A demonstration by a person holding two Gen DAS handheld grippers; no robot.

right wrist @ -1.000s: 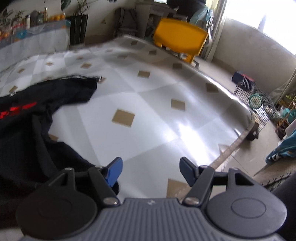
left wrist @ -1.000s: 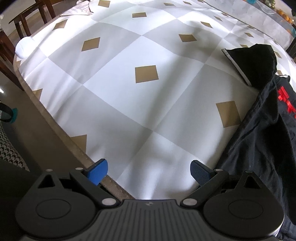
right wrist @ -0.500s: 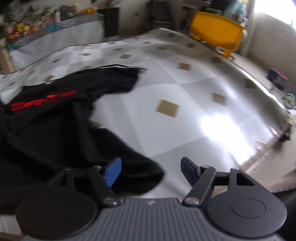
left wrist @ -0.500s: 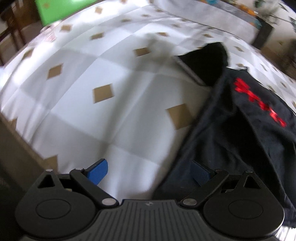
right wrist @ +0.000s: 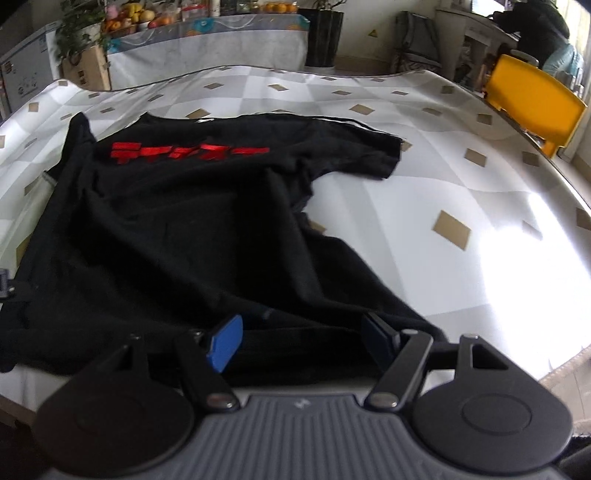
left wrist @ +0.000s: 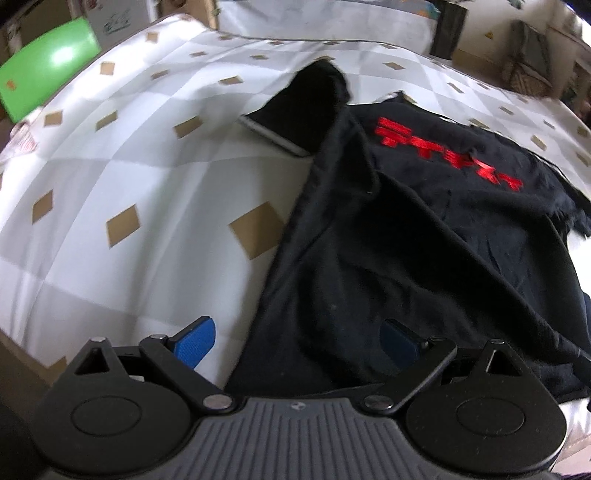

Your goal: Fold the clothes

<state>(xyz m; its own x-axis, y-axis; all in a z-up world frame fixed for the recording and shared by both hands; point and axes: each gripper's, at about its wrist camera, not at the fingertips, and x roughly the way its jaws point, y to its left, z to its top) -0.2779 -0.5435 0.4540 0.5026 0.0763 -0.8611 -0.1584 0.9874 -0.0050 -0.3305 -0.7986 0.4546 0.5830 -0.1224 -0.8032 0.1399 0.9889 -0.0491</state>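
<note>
A black T-shirt [left wrist: 388, 236] [right wrist: 177, 229] with red lettering lies rumpled on the checked tablecloth [left wrist: 129, 177] [right wrist: 443, 192]. My left gripper [left wrist: 297, 341] stands open over the shirt's near left hem corner, its left pad [left wrist: 195, 341] above the cloth and its right pad above the fabric. My right gripper [right wrist: 301, 341] is open too, its blue pads [right wrist: 225, 343] spread above the shirt's near right hem. Neither pair of pads presses on the fabric. One sleeve [left wrist: 314, 103] sticks out at the far left, the other [right wrist: 362, 151] at the far right.
A green chair [left wrist: 44, 81] stands beyond the table's left side, a yellow chair [right wrist: 532, 107] beyond the right. A sideboard with fruit and plants [right wrist: 177, 33] runs along the back wall. The table's front edge [right wrist: 554, 369] lies just under both grippers.
Both grippers have swung inward from bare tablecloth to over the shirt's near hem: the left one moved rightward, the right one leftward. Both stayed open.
</note>
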